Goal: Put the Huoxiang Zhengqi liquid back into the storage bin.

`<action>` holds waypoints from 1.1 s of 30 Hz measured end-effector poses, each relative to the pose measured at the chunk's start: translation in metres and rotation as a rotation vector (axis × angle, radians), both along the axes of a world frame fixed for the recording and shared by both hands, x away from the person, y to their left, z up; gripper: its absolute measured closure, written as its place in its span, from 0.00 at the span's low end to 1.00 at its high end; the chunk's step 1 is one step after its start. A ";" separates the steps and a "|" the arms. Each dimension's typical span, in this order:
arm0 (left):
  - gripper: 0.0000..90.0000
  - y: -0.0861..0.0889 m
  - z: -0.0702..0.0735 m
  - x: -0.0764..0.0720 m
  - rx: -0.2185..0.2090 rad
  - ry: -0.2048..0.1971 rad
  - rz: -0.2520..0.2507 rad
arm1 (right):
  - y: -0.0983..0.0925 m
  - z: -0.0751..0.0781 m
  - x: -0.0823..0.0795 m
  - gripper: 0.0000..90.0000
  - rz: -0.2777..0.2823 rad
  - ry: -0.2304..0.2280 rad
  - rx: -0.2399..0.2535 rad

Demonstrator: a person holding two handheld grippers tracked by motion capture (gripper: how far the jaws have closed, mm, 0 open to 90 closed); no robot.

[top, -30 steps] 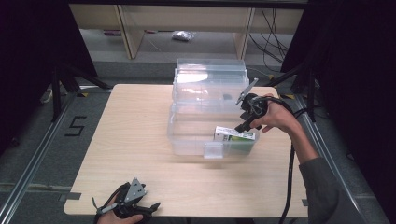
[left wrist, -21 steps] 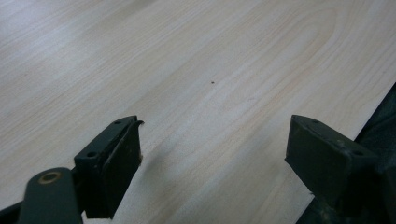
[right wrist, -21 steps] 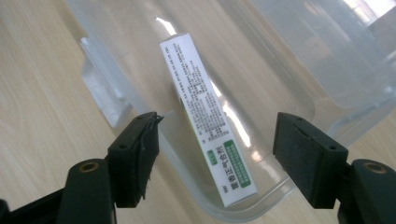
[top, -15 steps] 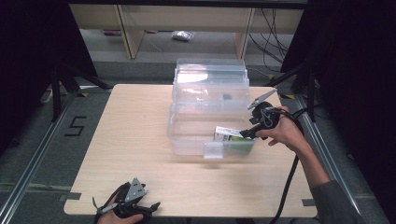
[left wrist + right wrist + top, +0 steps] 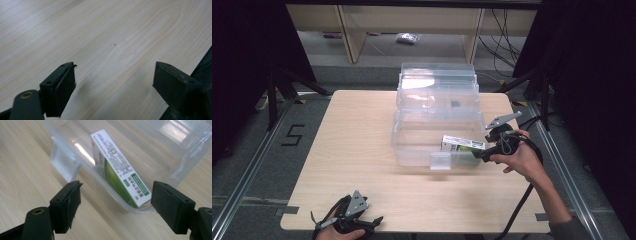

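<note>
the high view is evenly lit from above: the pale table (image 5: 362, 150) is bright while the surroundings to either side fall into near black. glare sits on the lid of the clear plastic box (image 5: 437, 82), washing out its upper panel. the picture is soft, with fine detail lost.

in the left gripper view the table is bright at upper left, and the left claw (image 5: 113, 87) casts a faint, diffuse shadow; its jaws are slightly blurred.

in the right gripper view a white streak of glare runs along the box wall beside the carton (image 5: 117, 167), whose print is sharp; the right claw (image 5: 115, 206) is dark and soft.
</note>
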State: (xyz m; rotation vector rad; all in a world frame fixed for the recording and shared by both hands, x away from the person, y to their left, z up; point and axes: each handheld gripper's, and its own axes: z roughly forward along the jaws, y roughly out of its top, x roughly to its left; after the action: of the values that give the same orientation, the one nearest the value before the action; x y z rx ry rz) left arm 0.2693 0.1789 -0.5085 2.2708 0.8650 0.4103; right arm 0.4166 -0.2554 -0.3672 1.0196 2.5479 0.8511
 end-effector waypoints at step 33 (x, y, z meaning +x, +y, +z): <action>0.20 -0.003 -0.002 -0.001 -0.047 -0.010 0.030 | -0.003 -0.068 -0.076 0.24 -0.034 -0.064 0.112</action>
State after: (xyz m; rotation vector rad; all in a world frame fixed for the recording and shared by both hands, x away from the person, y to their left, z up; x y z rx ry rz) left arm 0.2683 0.1757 -0.5108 2.2136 0.8956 0.4105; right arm 0.3406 -0.2583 -0.4353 1.0473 2.4463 1.0100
